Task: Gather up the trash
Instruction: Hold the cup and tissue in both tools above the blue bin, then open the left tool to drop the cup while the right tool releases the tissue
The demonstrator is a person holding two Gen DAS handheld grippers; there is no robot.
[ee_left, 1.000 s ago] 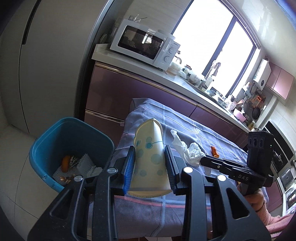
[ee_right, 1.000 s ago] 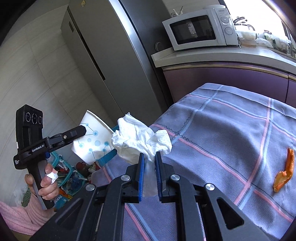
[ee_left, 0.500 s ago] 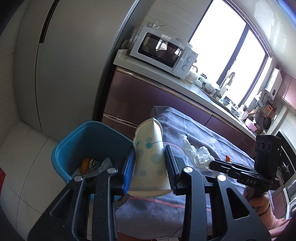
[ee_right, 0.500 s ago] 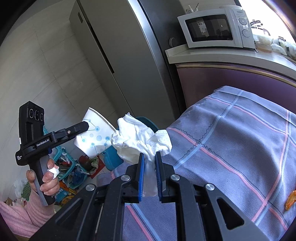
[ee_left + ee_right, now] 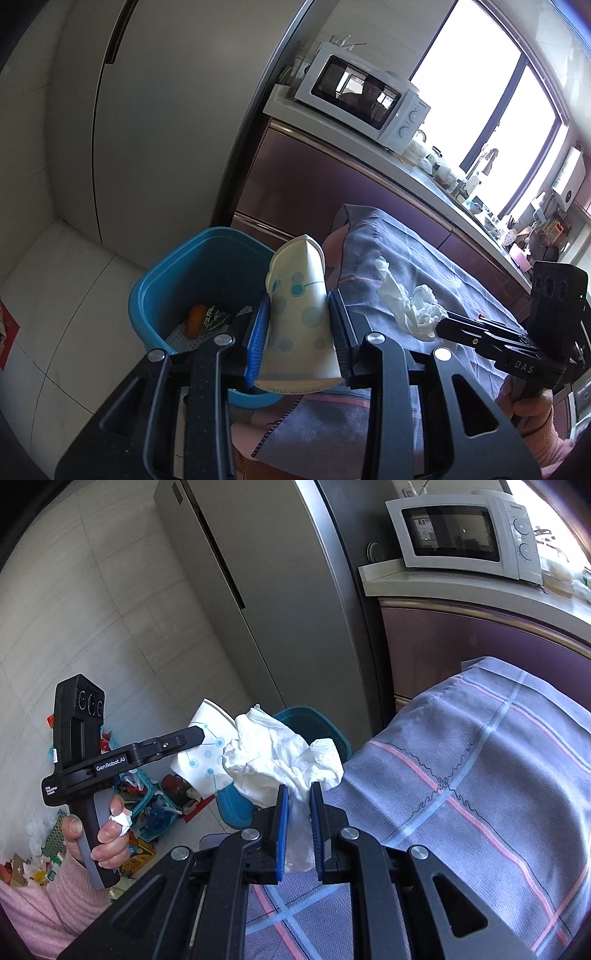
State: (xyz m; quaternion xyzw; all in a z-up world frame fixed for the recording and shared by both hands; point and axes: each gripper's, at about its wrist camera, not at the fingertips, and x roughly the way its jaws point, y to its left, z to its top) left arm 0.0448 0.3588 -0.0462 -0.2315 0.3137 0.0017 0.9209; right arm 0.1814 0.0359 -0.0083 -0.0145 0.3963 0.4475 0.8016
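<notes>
My left gripper [image 5: 297, 306] is shut on a squashed white paper cup [image 5: 299, 317] with blue dots, held over the near rim of a blue bin [image 5: 173, 280]. The bin holds an orange peel [image 5: 194, 321] and wrappers. My right gripper [image 5: 297, 794] is shut on a crumpled white tissue [image 5: 277, 757], above the table's left edge. In the right wrist view the cup [image 5: 201, 753] sits in the left gripper [image 5: 192, 736], with the bin [image 5: 314, 720] behind it. The left wrist view shows the tissue [image 5: 410, 306] at the right gripper's tip [image 5: 441, 325].
A table under a blue-grey plaid cloth [image 5: 480, 775] stands beside the bin. A tall grey fridge [image 5: 266, 590] and a purple counter with a white microwave [image 5: 461, 531] lie behind. Baskets of clutter [image 5: 147, 805] sit on the tiled floor at left.
Both grippers have carried the cup and the tissue leftward off the table toward the bin. The bin now lies right under the cup. An orange peel on the cloth has left the right wrist view.
</notes>
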